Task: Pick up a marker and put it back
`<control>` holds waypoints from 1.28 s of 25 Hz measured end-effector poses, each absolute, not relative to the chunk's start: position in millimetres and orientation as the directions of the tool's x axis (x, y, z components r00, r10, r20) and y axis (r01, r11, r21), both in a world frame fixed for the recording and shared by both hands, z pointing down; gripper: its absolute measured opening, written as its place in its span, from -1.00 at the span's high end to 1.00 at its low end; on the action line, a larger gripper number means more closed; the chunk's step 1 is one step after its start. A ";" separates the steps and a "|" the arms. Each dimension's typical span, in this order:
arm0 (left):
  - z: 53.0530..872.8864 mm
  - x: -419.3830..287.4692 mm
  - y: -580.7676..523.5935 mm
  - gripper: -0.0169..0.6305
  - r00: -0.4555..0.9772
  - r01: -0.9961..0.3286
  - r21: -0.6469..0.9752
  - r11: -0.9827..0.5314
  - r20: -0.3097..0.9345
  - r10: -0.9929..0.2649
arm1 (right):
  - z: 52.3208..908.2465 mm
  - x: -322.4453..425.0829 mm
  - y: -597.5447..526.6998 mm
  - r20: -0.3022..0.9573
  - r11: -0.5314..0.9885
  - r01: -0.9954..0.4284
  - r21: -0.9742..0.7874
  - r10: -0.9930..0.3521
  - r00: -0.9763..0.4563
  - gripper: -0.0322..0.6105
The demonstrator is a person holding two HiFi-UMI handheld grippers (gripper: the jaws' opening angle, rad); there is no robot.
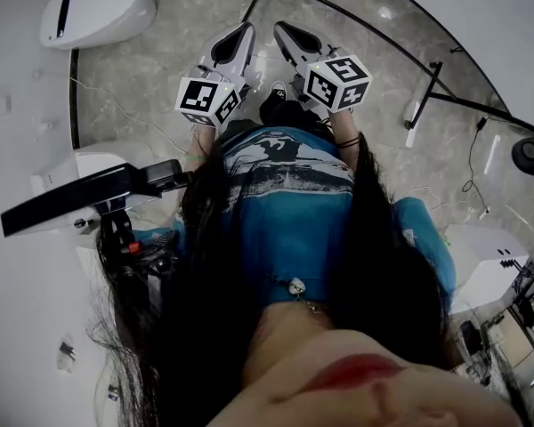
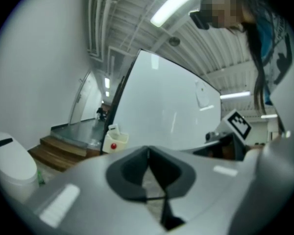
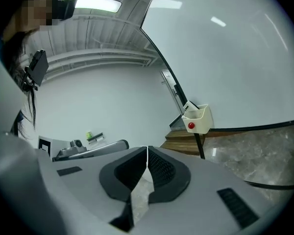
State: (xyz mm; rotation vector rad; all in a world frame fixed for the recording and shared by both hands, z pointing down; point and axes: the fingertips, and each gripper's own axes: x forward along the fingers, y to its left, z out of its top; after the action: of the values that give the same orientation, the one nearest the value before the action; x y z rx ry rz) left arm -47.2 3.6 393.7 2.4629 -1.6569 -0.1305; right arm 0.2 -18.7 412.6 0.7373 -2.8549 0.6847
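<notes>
The left tool and right tool are pinched shut, empty; no marker shows; the cream holder on the whiteboard stands well ahead, seemingly nearer the right tool.

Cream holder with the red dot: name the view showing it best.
Right gripper view: the cream holder sits clear beside the whiteboard, red dot plain. The left gripper view shows it smaller, dimmer; in the head view it cannot be made out.

The left gripper and the right gripper were held out in front of the body, side by side and close together. Both pairs of jaws were shut tight, and nothing was held in them.
</notes>
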 end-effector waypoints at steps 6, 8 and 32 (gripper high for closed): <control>409.5 -9.5 -105.3 0.94 0.376 -0.916 0.181 -0.358 0.079 -0.923 | 431.4 28.7 -129.2 0.218 0.766 -0.462 -0.447 -0.408 -0.887 0.86; 411.0 -6.6 -112.6 0.94 0.380 -0.915 0.178 -0.361 0.090 -0.920 | 433.7 29.3 -137.9 0.216 0.761 -0.458 -0.460 -0.405 -0.888 0.86; 412.0 -121.0 -287.3 0.94 0.497 -0.863 0.167 -0.476 0.118 -0.860 | 434.4 -63.2 -309.2 0.255 0.675 -0.591 -0.442 -0.537 -0.804 0.86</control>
State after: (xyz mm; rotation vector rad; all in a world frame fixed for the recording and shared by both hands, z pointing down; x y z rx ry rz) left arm -121.0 -287.3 412.0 2.5359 -1.4805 0.0256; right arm -63.2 -309.2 434.4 0.9387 -2.7795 0.7887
